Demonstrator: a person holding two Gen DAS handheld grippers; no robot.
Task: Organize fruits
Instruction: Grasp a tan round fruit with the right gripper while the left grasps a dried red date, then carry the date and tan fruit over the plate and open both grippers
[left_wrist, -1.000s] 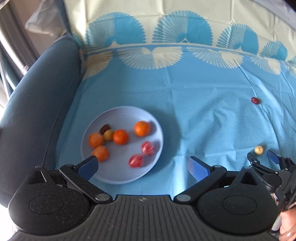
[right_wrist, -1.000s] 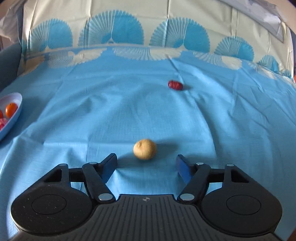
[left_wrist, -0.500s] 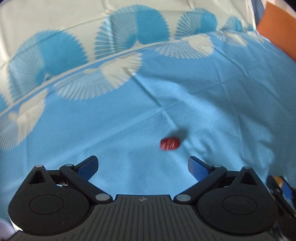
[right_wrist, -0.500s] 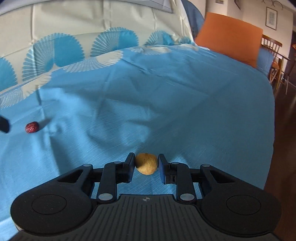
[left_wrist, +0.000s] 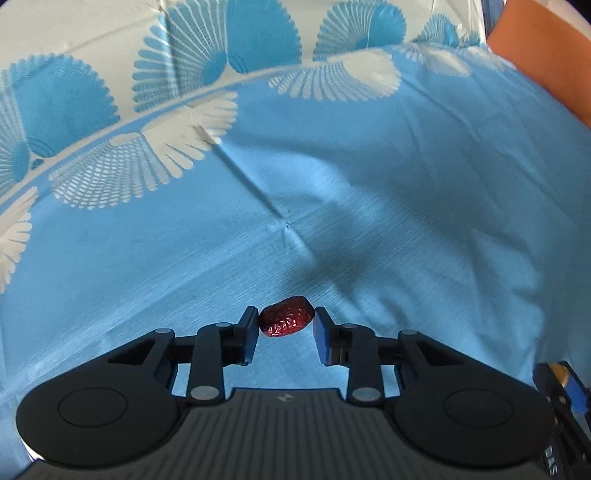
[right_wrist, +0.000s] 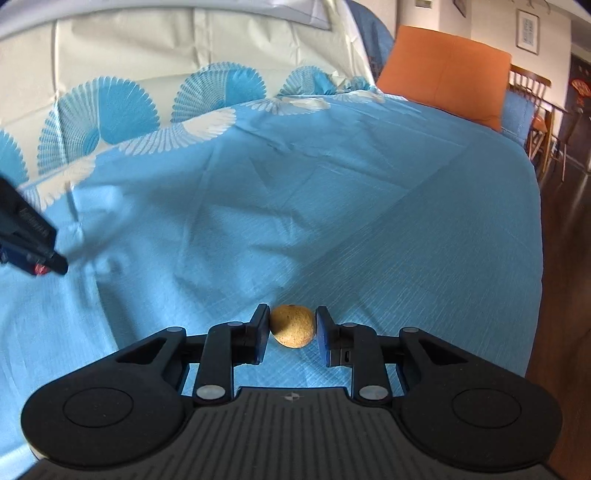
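Observation:
A wrinkled dark red date (left_wrist: 286, 320) lies on the blue cloth (left_wrist: 369, 184) between the pads of my left gripper (left_wrist: 286, 326). The jaws are closing, and both pads touch the date's ends. My right gripper (right_wrist: 291, 328) is shut on a small round yellow-brown fruit (right_wrist: 293, 325) that rests on the cloth. In the right wrist view the left gripper (right_wrist: 33, 243) shows at the left edge with a bit of red at its tip. In the left wrist view part of the right gripper (left_wrist: 565, 391) shows at the lower right corner. The plate of fruit is out of view.
The blue cloth (right_wrist: 332, 184) has a cream band with fan patterns (right_wrist: 110, 110) along its far side. An orange cushion (right_wrist: 443, 70) stands at the far right. The cloth drops off at the right to a dark wooden floor (right_wrist: 561, 295), with chairs (right_wrist: 535, 110) beyond.
My left gripper swung away from the plate to the red date, came down on it and its jaws went from wide to narrow around it. The right gripper closed on the yellow-brown fruit and turned rightward.

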